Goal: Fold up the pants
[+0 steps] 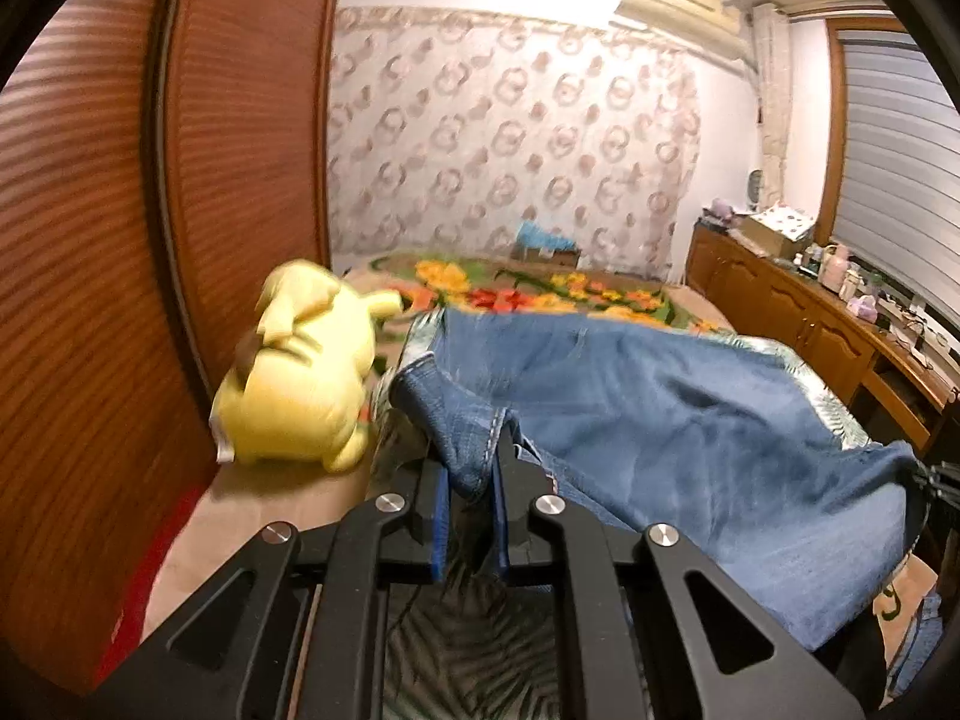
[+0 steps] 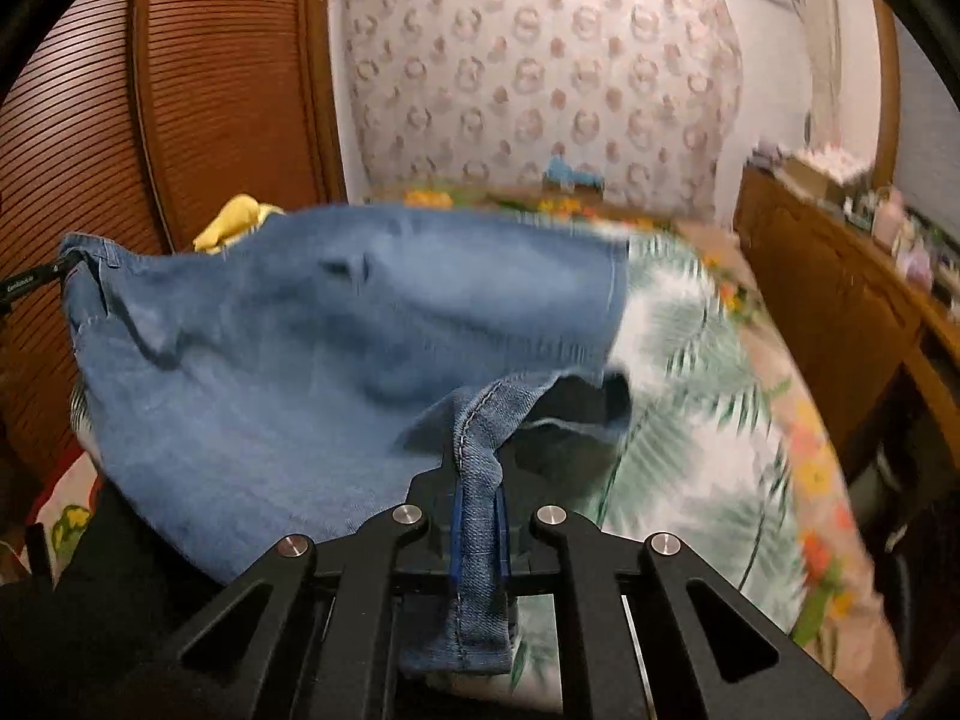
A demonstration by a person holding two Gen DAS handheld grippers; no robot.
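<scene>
Left to right. Wooden slatted wardrobe door (image 1: pixel 90 300) hard on the left, close beside the bed (image 1: pixel 252 498). Yellow plush toy (image 1: pixel 300 384) sits on the bed near that door, just beside the near-left part of the jeans (image 1: pixel 660 420).

Left tongs (image 1: pixel 474 480) clamped on a seamed denim edge, fabric bunched between the fingers. Right tongs (image 2: pixel 480 516) clamped on another stitched hem; a strip of denim hangs down through the jaws. The jeans are lifted and spread in the air between the two tongs, sagging in the middle over the leaf-print blanket (image 2: pixel 690 420). In the right wrist view the other tongs show at far left, pinching the jeans corner.

Risks, as I judge them:
- Both grips are thin edge pinches; heavy denim sagging could pull a hem out if the spread gets tugged wider.
- Frames are motion-blurred, so this looks like a quick swing; a fast lay-down may land the fabric creased or uneven.
- The left corner is near the plush; the jeans could drape on it or knock it, ruining a flat lay.

Room: the wardrobe door blocks movement left. Open bed surface lies ahead and to the right, across the leaf blanket and the floral blanket (image 1: pixel 540 294) farther back. Wooden dresser (image 1: pixel 810 312) with clutter runs along the right side, apart from the bed, so the right edge has limited swing too. Best landing is centre-right of the bed.
</scene>
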